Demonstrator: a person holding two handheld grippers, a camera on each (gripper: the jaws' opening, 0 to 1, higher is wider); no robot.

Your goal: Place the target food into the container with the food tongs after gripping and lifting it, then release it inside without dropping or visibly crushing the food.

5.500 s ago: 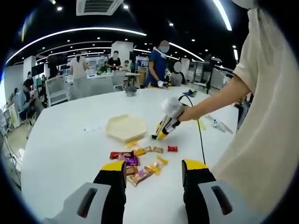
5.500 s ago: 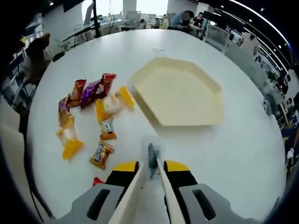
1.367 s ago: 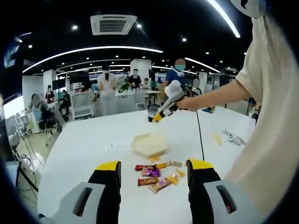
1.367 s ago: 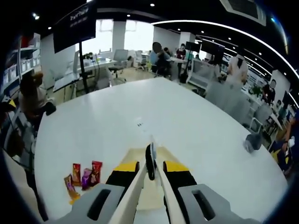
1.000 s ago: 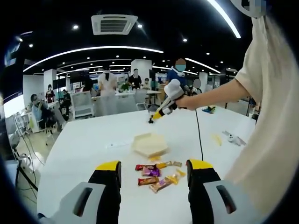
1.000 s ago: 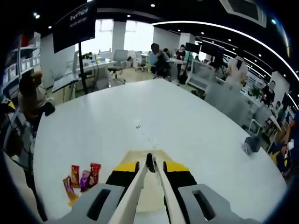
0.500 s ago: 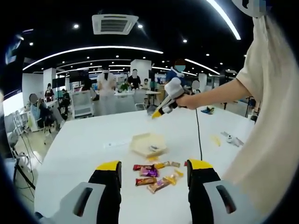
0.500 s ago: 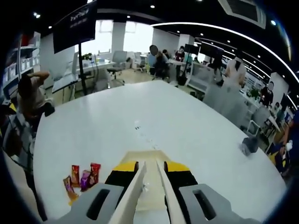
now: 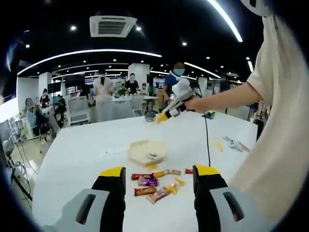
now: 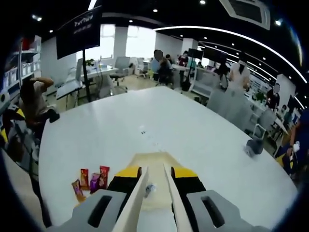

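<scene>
A cream hexagonal container (image 9: pixel 141 150) lies on the white table with one small dark-wrapped candy (image 9: pixel 153 155) inside it. Several wrapped candies (image 9: pixel 155 185) are scattered in front of it, beyond my left gripper (image 9: pixel 160 175), which stands open and holds nothing. A person's hand holds my right gripper (image 9: pixel 163 116) high above the container. In the right gripper view, that gripper (image 10: pixel 156 174) is shut on the cream food tongs (image 10: pixel 140 193). The tong arms stand apart, and the candy (image 10: pixel 150 188) lies in the container (image 10: pixel 150 158) below them.
Loose candies (image 10: pixel 91 183) lie left of the container in the right gripper view. A cable (image 9: pixel 206 140) hangs from the right gripper down to the table. Small items (image 9: pixel 233 144) rest at the table's right side. People, chairs and desks stand beyond the table's far edge.
The tong arms have parted and the dark candy held at their tips now lies in the container. The right gripper stayed high above it; both views shifted slightly.
</scene>
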